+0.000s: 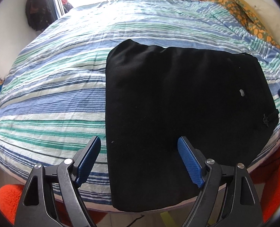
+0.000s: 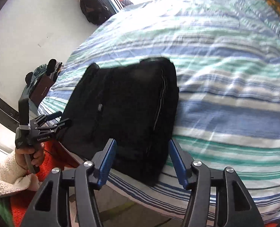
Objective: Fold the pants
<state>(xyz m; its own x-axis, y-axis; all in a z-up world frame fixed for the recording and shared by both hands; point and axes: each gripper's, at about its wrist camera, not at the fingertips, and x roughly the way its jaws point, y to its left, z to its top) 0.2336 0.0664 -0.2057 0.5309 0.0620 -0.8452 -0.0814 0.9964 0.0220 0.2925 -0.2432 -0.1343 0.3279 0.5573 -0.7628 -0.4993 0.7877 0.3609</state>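
- The left hand-held gripper [image 1: 140, 147] is held with its jaws apart and empty, at 6 o'clock over the near edge of the bed [image 1: 51, 87].
- The folded black pants [image 1: 181, 113] are laid flat on the striped bed cover.
- The right hand-held gripper [image 2: 141, 151] is spread wide and empty, above the pants' near edge.

Pants [image 1: 177, 113]: solid black. Bed cover [image 1: 54, 94] under them: horizontal stripes of blue, green and white; blanket [image 1: 240, 13] beyond the pants: mustard with orange floral print. Both claw sets: black frames, blue pads [image 1: 189, 158].
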